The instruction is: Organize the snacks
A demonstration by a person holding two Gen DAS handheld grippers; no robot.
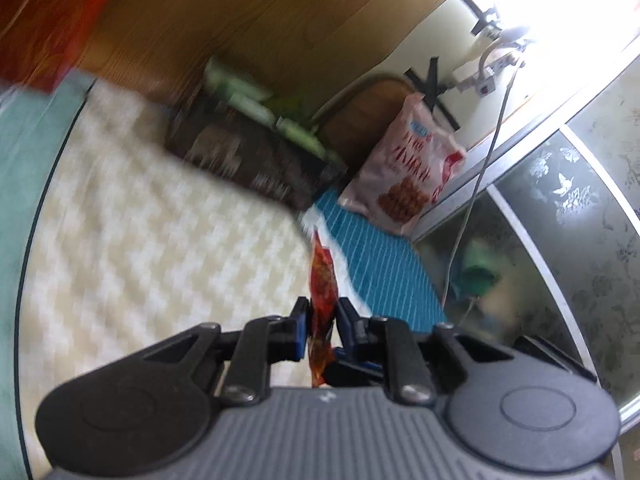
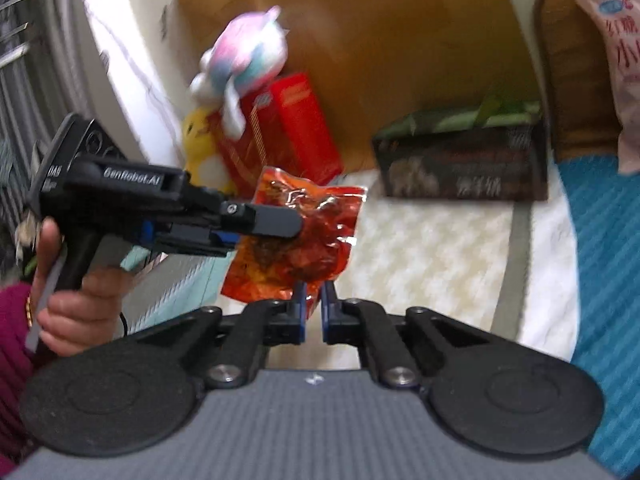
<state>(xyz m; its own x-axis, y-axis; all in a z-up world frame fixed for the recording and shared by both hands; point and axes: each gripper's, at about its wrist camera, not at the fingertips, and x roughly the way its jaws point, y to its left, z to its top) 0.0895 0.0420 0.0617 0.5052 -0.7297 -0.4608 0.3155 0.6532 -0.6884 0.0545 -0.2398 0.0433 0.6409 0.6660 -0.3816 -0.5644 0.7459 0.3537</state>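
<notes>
The orange-red snack packet (image 2: 296, 236), at frame centre, is clamped by both the left gripper (image 2: 298, 222) and right gripper (image 2: 314, 292) jaws, probably so it can be lifted clear of the bed (image 2: 432, 248).

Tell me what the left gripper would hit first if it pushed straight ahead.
Probably the dark snack box by the wooden headboard, though depth is unclear. The left gripper holds the red snack packet above the bed.

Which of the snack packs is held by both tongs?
The small red-orange foil pouch: left tongs and right tongs both clamp it, while the pink bag and dark box rest untouched behind.
</notes>
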